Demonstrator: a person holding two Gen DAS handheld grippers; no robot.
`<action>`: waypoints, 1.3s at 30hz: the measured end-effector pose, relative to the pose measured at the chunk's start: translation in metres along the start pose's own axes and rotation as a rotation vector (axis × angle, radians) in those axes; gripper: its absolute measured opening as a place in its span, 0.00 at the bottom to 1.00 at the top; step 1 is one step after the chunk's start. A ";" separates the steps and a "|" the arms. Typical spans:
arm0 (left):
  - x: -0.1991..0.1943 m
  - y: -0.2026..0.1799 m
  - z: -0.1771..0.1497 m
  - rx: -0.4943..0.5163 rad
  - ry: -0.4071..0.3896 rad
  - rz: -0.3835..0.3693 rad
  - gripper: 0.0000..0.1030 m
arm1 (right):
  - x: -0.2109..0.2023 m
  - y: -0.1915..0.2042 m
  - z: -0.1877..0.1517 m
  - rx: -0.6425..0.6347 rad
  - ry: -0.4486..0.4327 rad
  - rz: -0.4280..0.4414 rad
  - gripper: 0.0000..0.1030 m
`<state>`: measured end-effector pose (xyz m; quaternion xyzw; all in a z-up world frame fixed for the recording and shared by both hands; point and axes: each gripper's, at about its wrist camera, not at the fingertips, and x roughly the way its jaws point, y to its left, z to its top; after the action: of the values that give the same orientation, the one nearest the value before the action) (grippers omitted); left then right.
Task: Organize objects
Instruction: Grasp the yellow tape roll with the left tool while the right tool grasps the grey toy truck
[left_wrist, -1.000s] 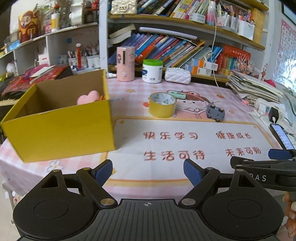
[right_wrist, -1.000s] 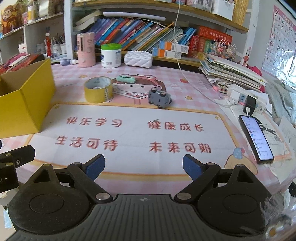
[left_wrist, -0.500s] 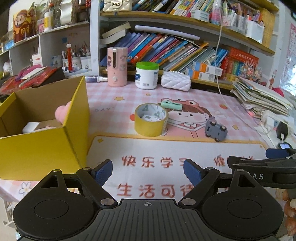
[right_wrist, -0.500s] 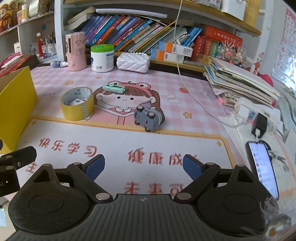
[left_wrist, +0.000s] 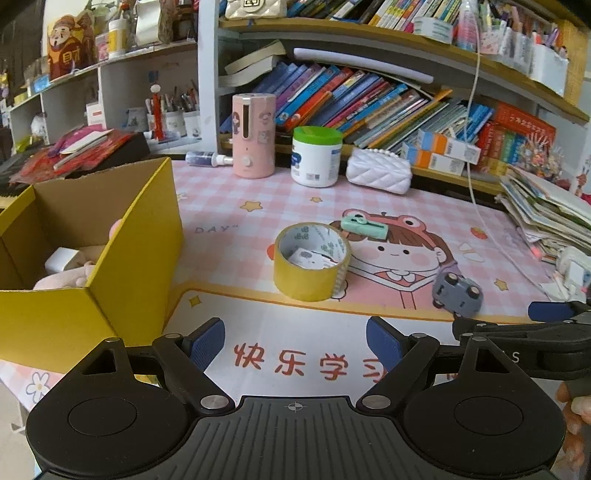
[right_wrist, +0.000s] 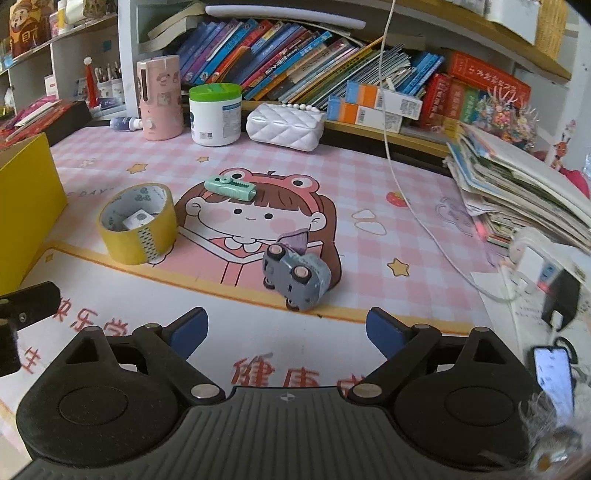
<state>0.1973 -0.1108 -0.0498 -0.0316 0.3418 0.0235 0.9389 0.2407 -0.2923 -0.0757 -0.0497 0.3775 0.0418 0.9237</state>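
Note:
A yellow tape roll (left_wrist: 312, 262) stands on the pink mat, just ahead of my open, empty left gripper (left_wrist: 295, 343). It also shows in the right wrist view (right_wrist: 138, 229). A grey toy car (right_wrist: 295, 278) lies tipped on its side just ahead of my open, empty right gripper (right_wrist: 286, 328); it also shows in the left wrist view (left_wrist: 457, 292). A mint green clip (right_wrist: 231, 188) lies behind both. A yellow cardboard box (left_wrist: 110, 266) at the left holds pink and white things (left_wrist: 68, 269).
A pink dispenser (left_wrist: 254, 134), a white jar with green lid (left_wrist: 316, 157) and a white quilted purse (left_wrist: 378, 173) stand along the bookshelf. Piled papers (right_wrist: 517, 184), a charger with cable (right_wrist: 532, 262) and a phone (right_wrist: 554, 376) sit at the right.
Both grippers have moved forward over the mat. The tape roll and the toy car are now much nearer. Both grippers stay open.

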 end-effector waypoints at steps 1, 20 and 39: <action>0.002 -0.001 0.001 0.000 0.003 0.006 0.83 | 0.005 -0.001 0.001 -0.002 0.003 0.004 0.92; 0.074 -0.018 0.042 0.030 0.027 0.057 0.93 | 0.088 -0.012 0.029 -0.117 0.059 0.117 0.51; 0.156 -0.041 0.051 0.100 0.134 0.092 0.82 | 0.035 -0.030 0.024 -0.055 0.021 0.192 0.51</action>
<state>0.3517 -0.1439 -0.1097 0.0296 0.4058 0.0473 0.9123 0.2856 -0.3178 -0.0810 -0.0391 0.3891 0.1402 0.9096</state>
